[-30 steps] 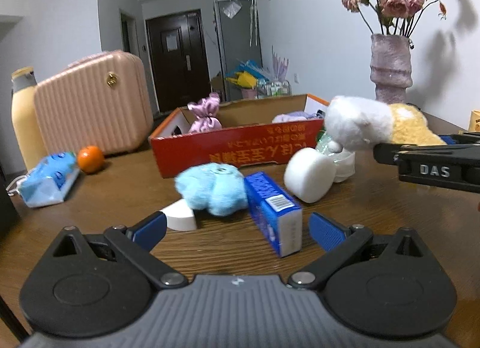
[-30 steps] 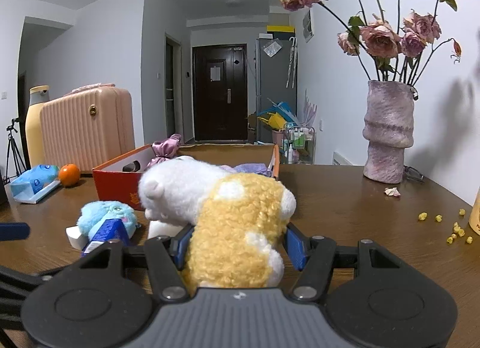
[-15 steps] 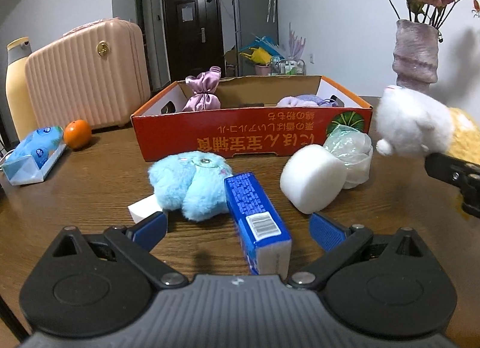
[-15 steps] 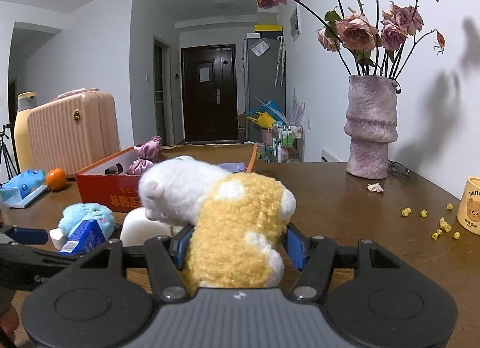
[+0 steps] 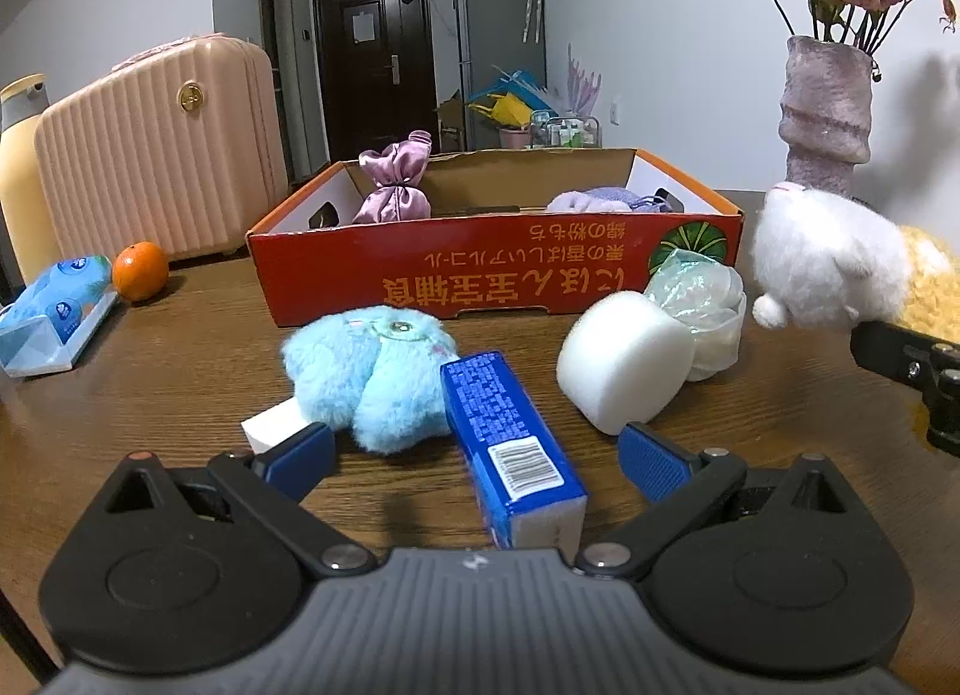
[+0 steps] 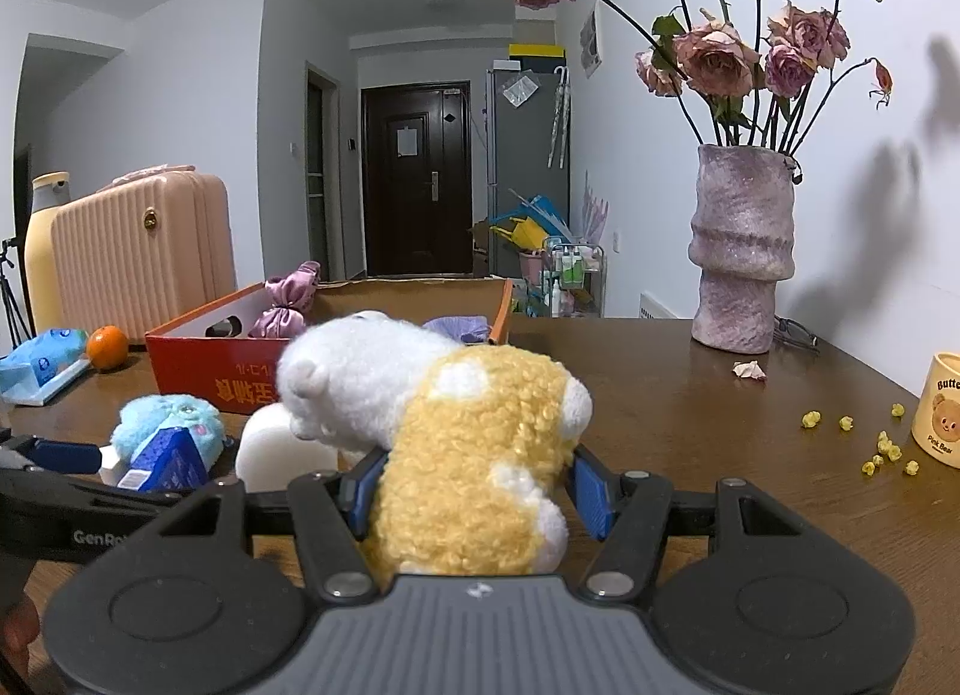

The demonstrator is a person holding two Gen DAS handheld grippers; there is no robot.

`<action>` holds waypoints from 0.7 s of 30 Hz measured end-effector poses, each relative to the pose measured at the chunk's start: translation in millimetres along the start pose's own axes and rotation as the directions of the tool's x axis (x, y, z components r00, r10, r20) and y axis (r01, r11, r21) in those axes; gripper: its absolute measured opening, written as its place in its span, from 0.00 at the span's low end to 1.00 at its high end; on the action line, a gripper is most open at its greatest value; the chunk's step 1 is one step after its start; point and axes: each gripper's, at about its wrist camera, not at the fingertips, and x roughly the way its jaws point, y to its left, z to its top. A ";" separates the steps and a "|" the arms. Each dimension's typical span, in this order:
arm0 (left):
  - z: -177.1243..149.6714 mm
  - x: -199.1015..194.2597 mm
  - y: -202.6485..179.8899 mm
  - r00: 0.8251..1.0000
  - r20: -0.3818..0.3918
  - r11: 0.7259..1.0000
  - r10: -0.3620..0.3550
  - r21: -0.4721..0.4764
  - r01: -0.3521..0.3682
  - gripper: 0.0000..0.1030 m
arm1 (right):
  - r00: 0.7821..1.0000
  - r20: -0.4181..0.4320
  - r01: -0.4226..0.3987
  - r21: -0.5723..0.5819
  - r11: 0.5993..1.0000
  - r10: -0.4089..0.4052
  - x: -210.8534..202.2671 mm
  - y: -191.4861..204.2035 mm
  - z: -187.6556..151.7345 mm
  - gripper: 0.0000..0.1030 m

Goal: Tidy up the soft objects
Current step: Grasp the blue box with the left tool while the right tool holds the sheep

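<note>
The yellow-and-white plush toy [image 6: 468, 455] sits between the blue pads of the right gripper [image 6: 474, 491], both pads pressed into its yellow fleece, so that gripper is clenched on it; the toy's white head juts forward past the fingertips, above the wooden table [image 6: 690, 443]. In the left wrist view the same toy hangs at the right edge, well clear of the box. The left gripper [image 5: 477, 452] stands spread wide, its pads touching nothing; the near end of a blue carton [image 5: 510, 443] lies between them on the table, tilted lengthwise away from the camera. Just beyond the carton's far end, touching it, is a fluffy light-blue plush [image 5: 369, 374], with a small white block [image 5: 273, 425] poking out from under its left side. To the right lies a white foam round [image 5: 624, 362], leaning against a crumpled clear plastic bag [image 5: 699, 287]. Behind these stands the red cardboard box [image 5: 480, 269], open-topped, holding a pink satin pouch [image 5: 396, 185] at the left and a lilac cloth bundle [image 5: 600, 200] at the right. Farther left are an orange [image 5: 140, 270], a tissue pack [image 5: 54, 305] and a pink ribbed suitcase [image 5: 156, 149]; at the right a mauve vase [image 6: 741, 251] holds dried roses
</note>
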 end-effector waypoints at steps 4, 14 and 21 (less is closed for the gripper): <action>0.3 -1.0 -0.3 1.000 0.003 1.000 -0.003 -0.001 0.003 1.00 | 1.000 0.000 0.000 0.000 1.000 0.000 0.0 -0.1 -0.2 0.59; 0.2 -2.6 -1.5 1.000 0.008 1.000 -0.023 0.010 0.023 1.00 | 1.000 0.000 0.000 -0.001 1.000 0.000 0.4 -0.1 -0.2 0.59; 0.0 -1.9 -0.8 0.999 0.000 0.999 -0.043 0.005 0.043 0.68 | 1.000 0.000 0.001 -0.002 1.000 -0.001 0.1 -0.1 -0.3 0.59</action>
